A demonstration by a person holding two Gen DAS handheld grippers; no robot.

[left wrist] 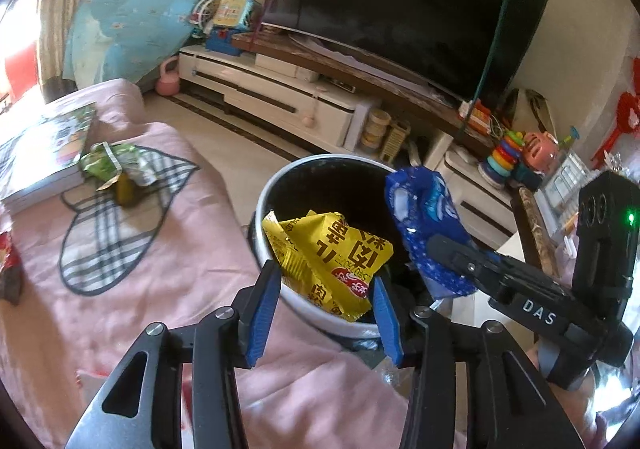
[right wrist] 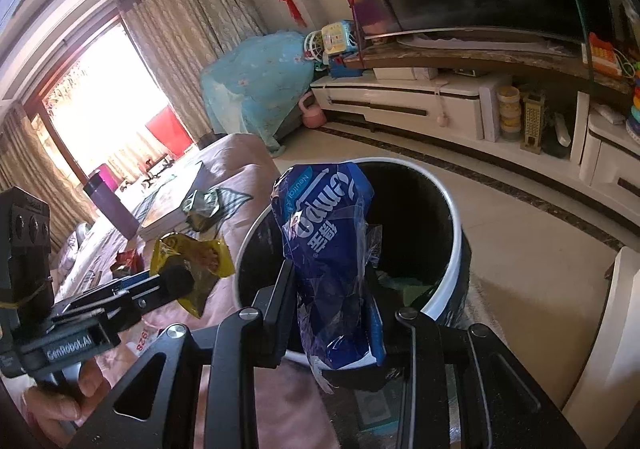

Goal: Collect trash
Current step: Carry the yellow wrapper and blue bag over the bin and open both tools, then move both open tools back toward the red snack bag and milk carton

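Note:
My left gripper has its blue pads on either side of a crumpled yellow snack wrapper, holding it in the air at the near rim of a round bin with a white rim and black inside. My right gripper is shut on a blue snack packet, which stands upright over the bin's mouth. In the right wrist view the left gripper and its yellow wrapper hang just left of the bin. In the left wrist view the right gripper holds the blue packet at the bin's right edge.
A pink cloth covers the table left of the bin. On it lie a green wrapper, a red wrapper, a book and a purple bottle. A TV cabinet runs behind. A hand holds the left gripper.

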